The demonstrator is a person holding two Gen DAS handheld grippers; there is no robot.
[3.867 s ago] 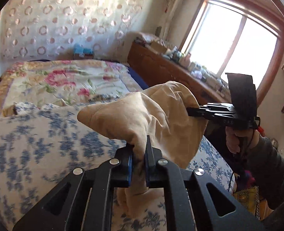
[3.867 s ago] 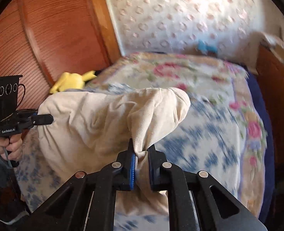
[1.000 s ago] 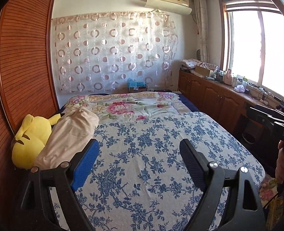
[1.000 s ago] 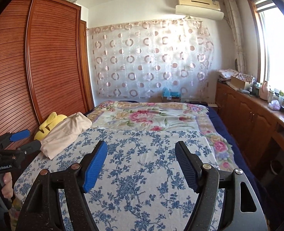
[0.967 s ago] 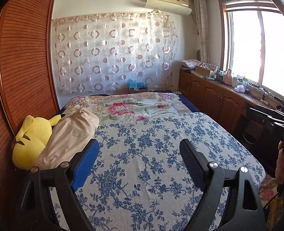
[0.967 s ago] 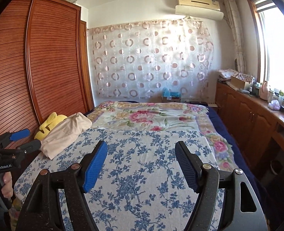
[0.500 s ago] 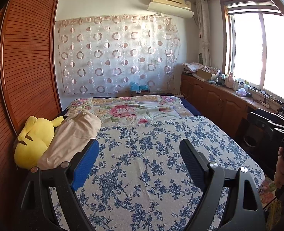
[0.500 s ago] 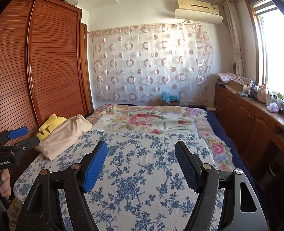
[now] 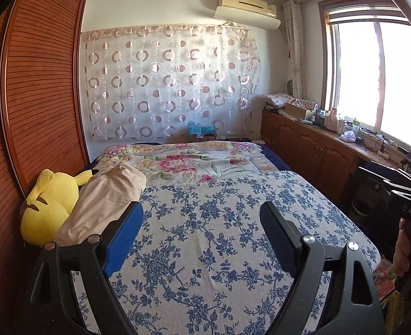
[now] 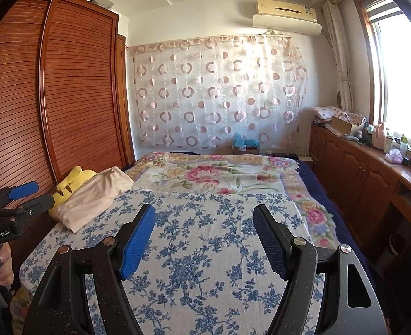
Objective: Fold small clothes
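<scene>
Beige cloth, the folded garment (image 9: 105, 198), is seen lying at the left edge of the bed (image 9: 219, 237), leaned against a yellow plush toy (image 9: 47, 203) beside the slatted wooden wardrobe (image 9: 38, 89). It rests partly on the blue-flowered sheet (image 10: 205, 251), with the pink-flowered quilt (image 10: 219, 173) spread further back.

The left hand-held gripper (image 9: 201, 231) is held above the near part of the bed, its 2 jaws spread wide, and nothing is gripped between them. One blue pad (image 9: 123, 240) is seen just in front of the garment in the left wrist view, but whether it touches the cloth cannot be told. The right hand-held gripper (image 10: 204, 237) is likewise held wide apart over the sheet, with nothing between its jaws. In the right wrist view the left hand-held gripper (image 10: 31, 195) is seen from the side, near the garment (image 10: 93, 198), held by a hand (image 10: 1, 265).

A circle-patterned curtain (image 9: 169, 83) is hung on the far wall under an air conditioner (image 9: 247, 5).
</scene>
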